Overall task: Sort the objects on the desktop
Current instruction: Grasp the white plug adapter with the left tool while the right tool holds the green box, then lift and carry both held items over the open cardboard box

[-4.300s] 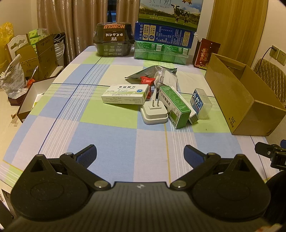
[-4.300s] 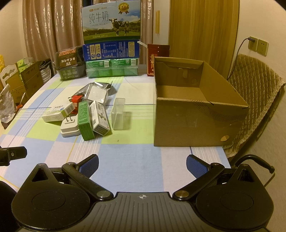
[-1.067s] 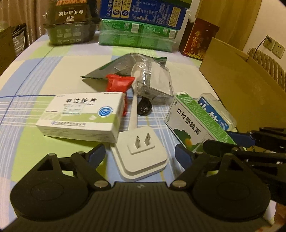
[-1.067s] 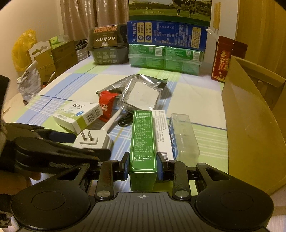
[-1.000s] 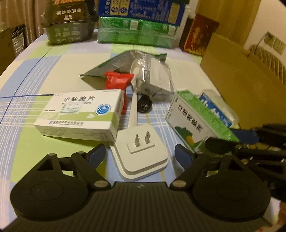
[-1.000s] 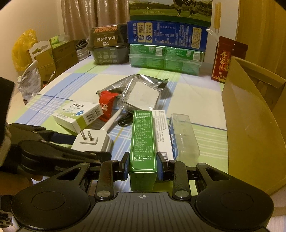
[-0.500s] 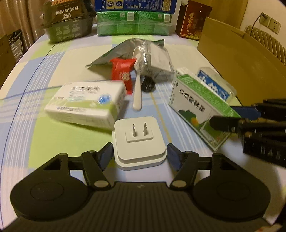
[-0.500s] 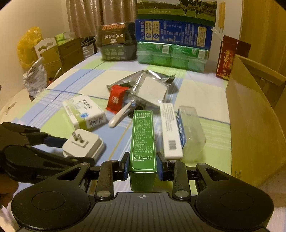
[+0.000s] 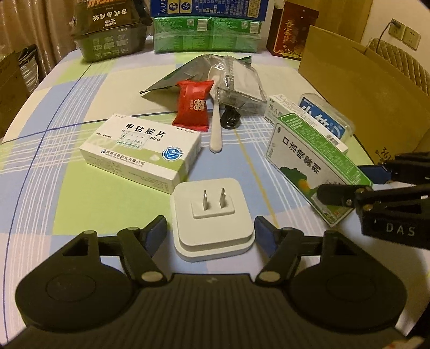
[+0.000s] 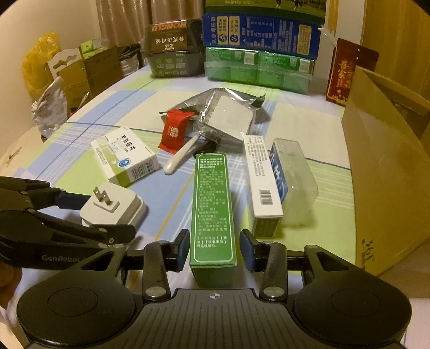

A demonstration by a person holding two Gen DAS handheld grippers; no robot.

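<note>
I am working in a home, at a dining table under a checked cloth of blue, green and white. Far ahead of my claws, long curtains hang behind stacked milk cartons and a red gift box. Off to my right a quilted chair stands below wall sockets. To my left, paper bags and a yellow plastic bag crowd the table's edge

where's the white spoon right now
In the left wrist view, the white spoon lies mid-table just right of the red candy packet, beside a black cable coil.
</note>
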